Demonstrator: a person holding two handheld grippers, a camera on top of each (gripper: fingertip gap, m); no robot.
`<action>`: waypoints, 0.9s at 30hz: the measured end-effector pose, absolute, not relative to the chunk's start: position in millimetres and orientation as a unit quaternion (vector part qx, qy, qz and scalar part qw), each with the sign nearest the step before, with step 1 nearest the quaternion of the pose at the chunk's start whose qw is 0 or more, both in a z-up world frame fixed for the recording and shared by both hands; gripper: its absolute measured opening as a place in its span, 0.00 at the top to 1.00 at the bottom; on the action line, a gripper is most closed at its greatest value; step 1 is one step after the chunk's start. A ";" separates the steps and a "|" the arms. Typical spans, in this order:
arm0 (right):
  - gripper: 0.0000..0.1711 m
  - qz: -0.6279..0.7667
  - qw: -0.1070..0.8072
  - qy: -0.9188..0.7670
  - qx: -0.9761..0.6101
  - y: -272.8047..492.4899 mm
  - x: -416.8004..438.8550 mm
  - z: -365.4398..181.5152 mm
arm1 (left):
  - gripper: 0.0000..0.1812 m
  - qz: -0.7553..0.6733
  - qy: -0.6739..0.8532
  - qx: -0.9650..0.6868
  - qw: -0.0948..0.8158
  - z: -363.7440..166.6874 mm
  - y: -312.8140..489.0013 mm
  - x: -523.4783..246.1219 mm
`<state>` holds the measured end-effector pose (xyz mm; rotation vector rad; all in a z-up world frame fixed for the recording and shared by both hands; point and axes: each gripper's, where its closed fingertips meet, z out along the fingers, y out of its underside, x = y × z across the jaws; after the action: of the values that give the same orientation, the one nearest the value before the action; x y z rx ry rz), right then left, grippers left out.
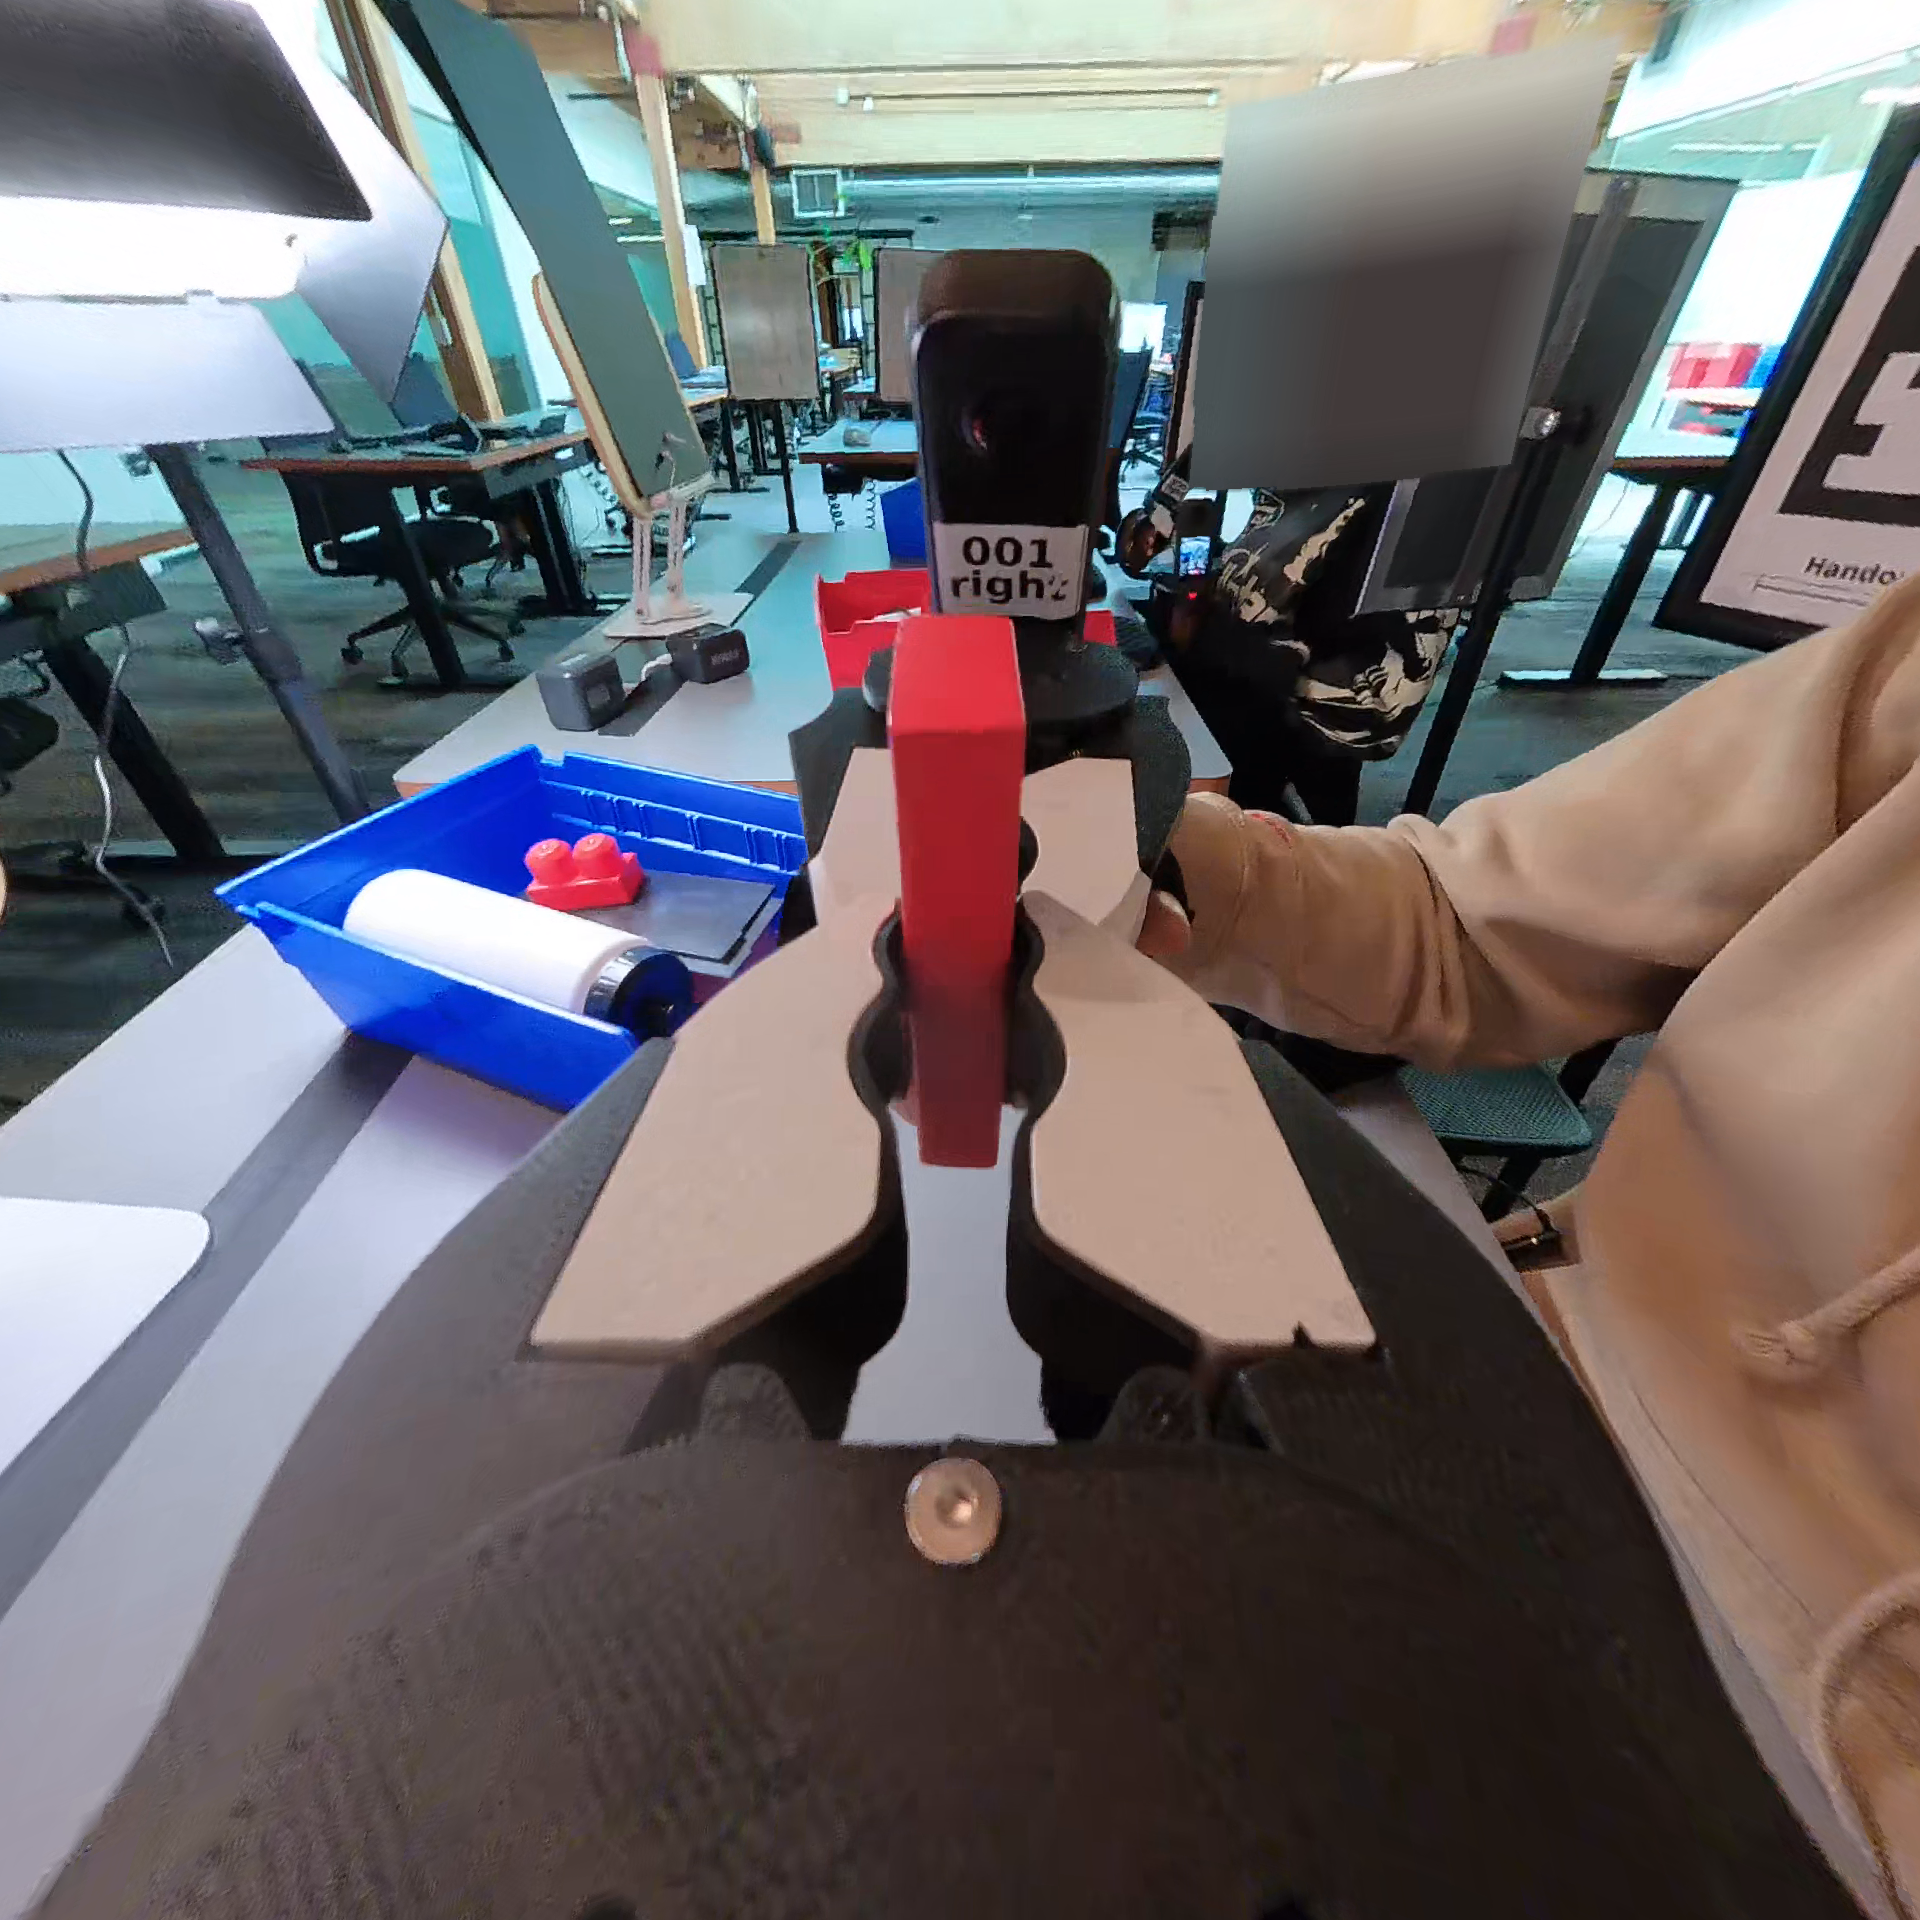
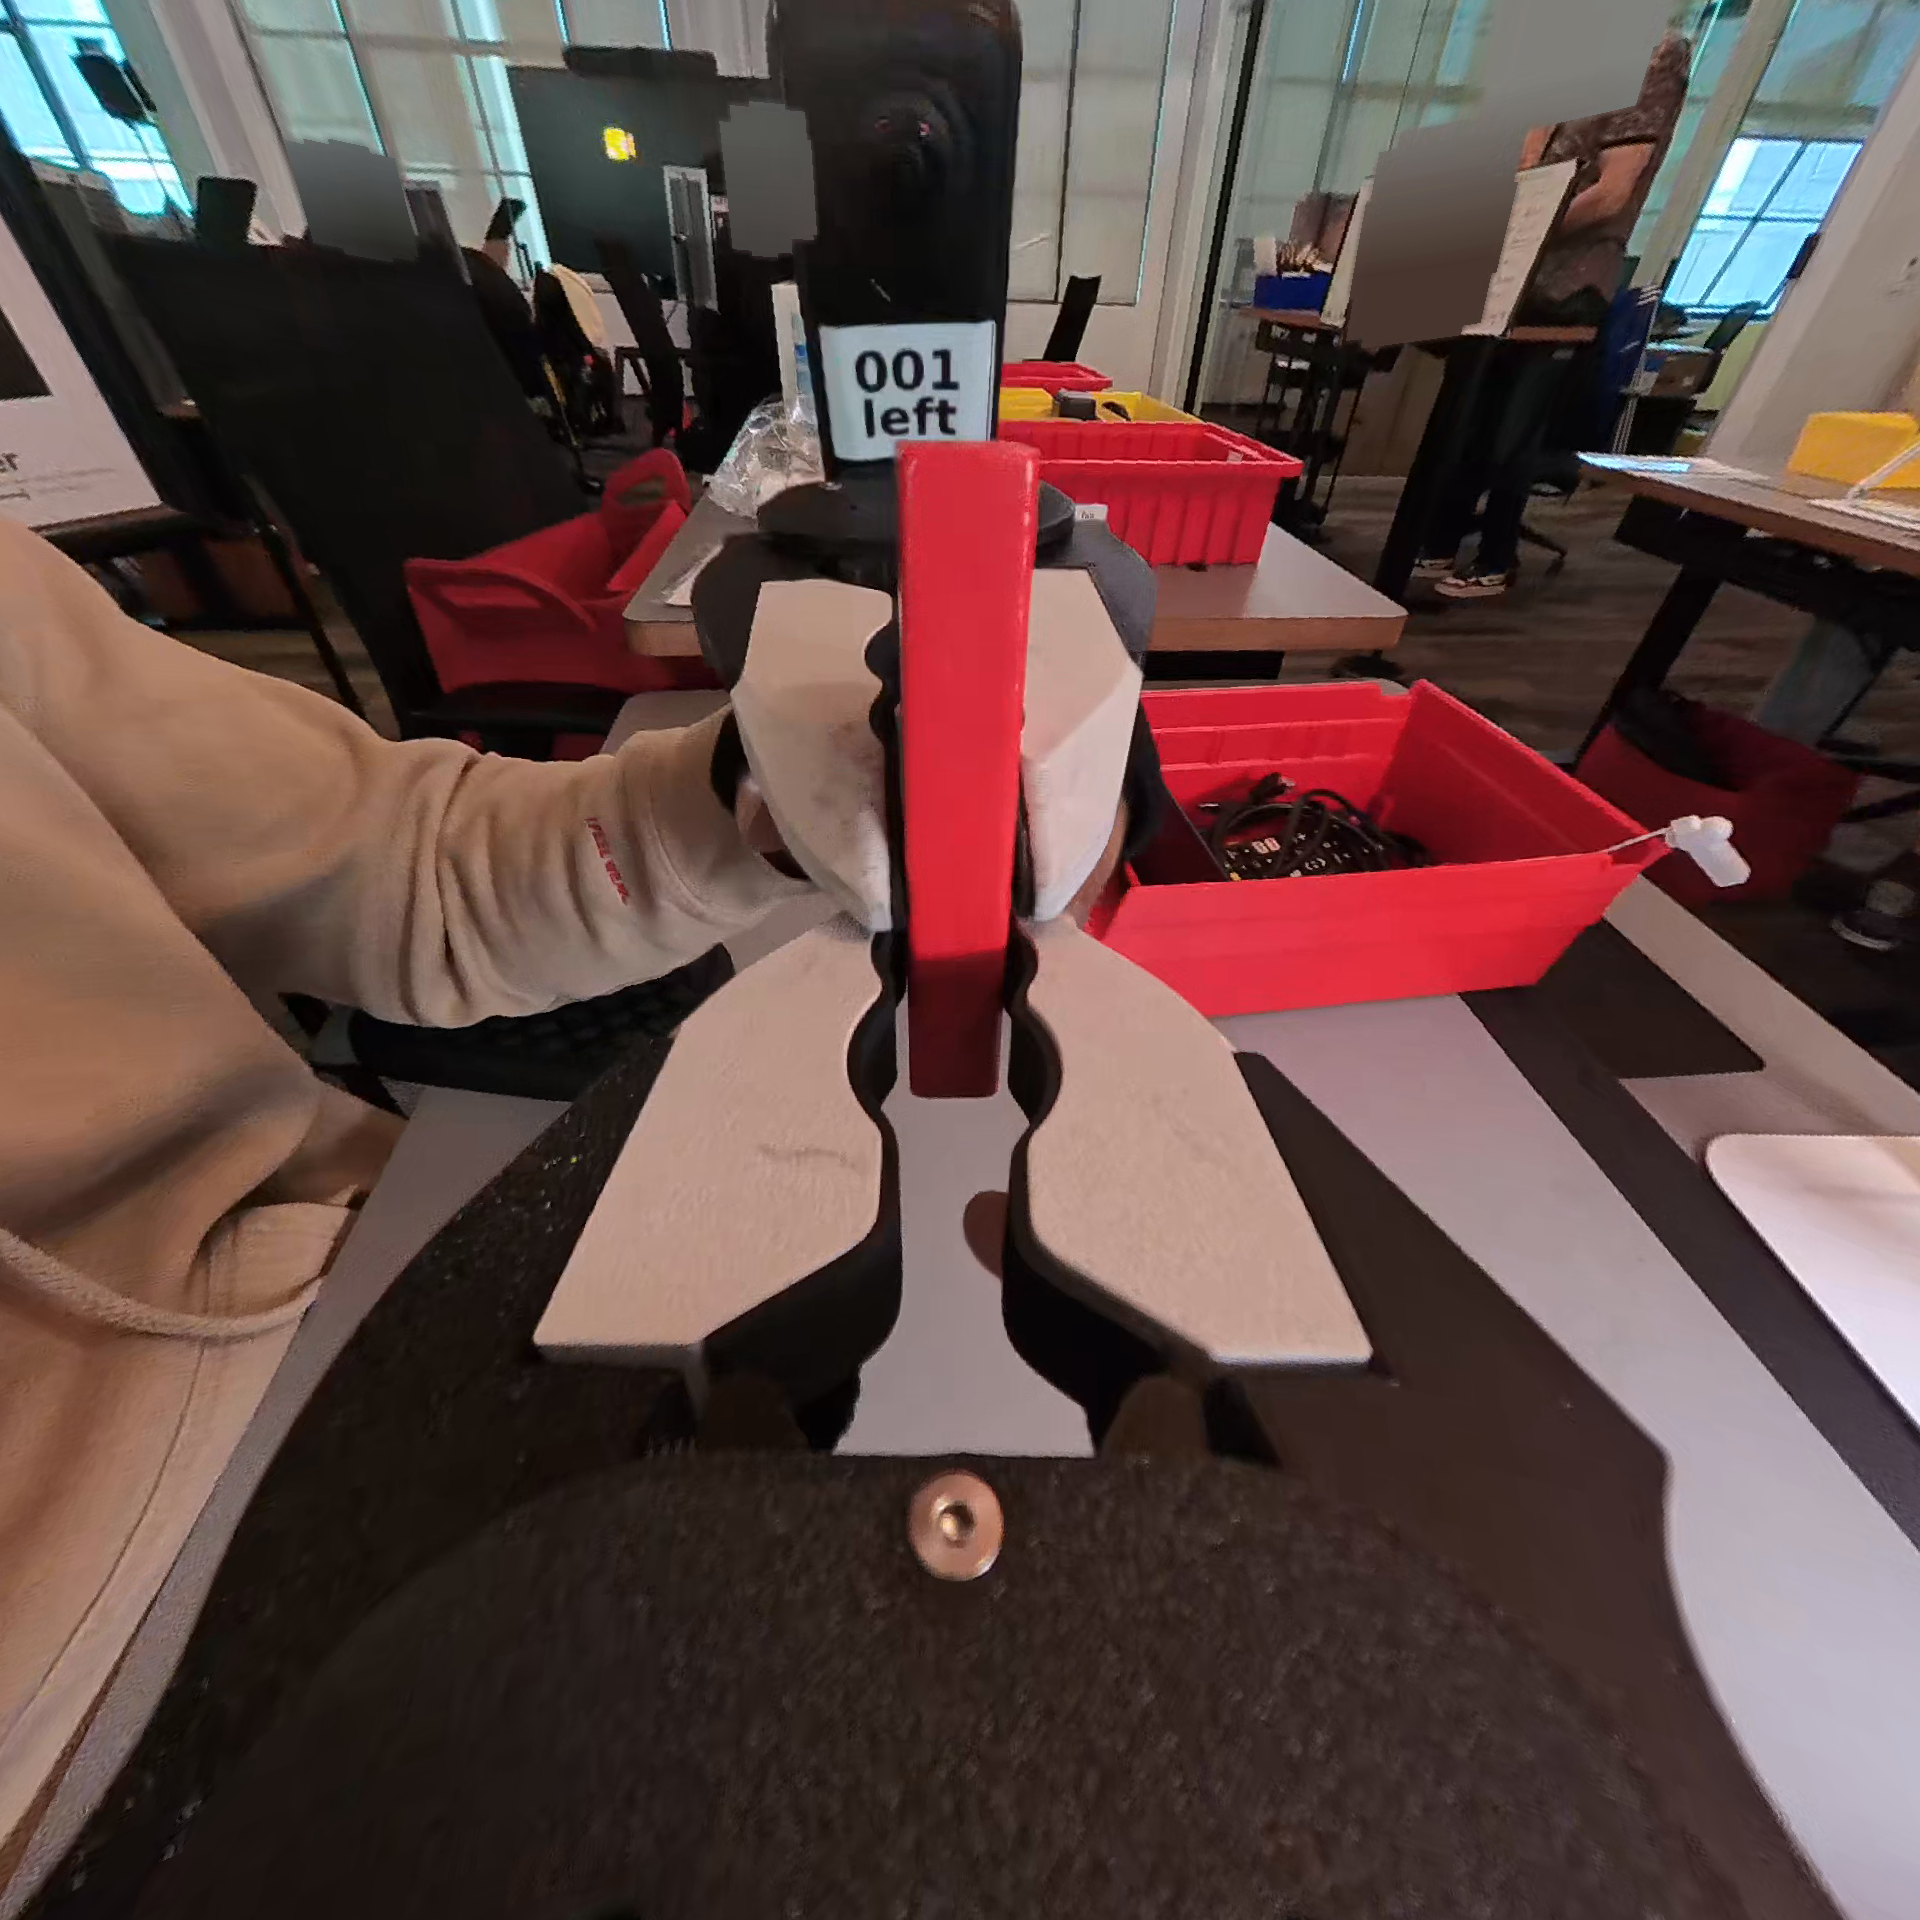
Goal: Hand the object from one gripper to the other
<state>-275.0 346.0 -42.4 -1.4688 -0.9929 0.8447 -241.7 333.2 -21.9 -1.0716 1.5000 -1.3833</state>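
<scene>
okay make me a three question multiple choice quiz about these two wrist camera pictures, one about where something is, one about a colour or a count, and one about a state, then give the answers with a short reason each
1. Where is the white roll?
A. In the blue bin
B. In a red bin
C. Between gripper fingers

2. What colour is the block being handed over?
A. Yellow
B. Red
C. Blue

3. How do the two grippers stand at the block?
A. Both wide open, away from it
B. Only the left one is around it
C. Both have fingers closed against it

Answers:
1. A: the roll lies in the blue bin beside a small red studded brick.
2. B: the long block is red in both views.
3. C: the left gripper presses on one end and the right gripper on the other, fingers against its sides.
</scene>
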 end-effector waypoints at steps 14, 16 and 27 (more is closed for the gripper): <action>0.91 0.377 0.579 -0.407 -0.597 342.3 -263.1 -23.3 | 0.90 -0.539 0.623 -0.441 0.357 -44.8 328.2 -235.6; 0.91 0.389 0.583 -0.405 -0.587 339.3 -258.1 -17.8 | 0.82 -0.555 0.603 -0.431 0.378 -30.7 333.9 -243.7; 0.91 0.368 0.550 -0.425 -0.618 347.0 -272.1 -46.7 | 0.91 -0.532 0.608 -0.444 0.387 -26.4 338.2 -248.7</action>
<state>-272.1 347.0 -46.7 -1.4628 -1.0055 0.8706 -248.7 338.2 -26.4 -1.1302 1.5475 -1.3538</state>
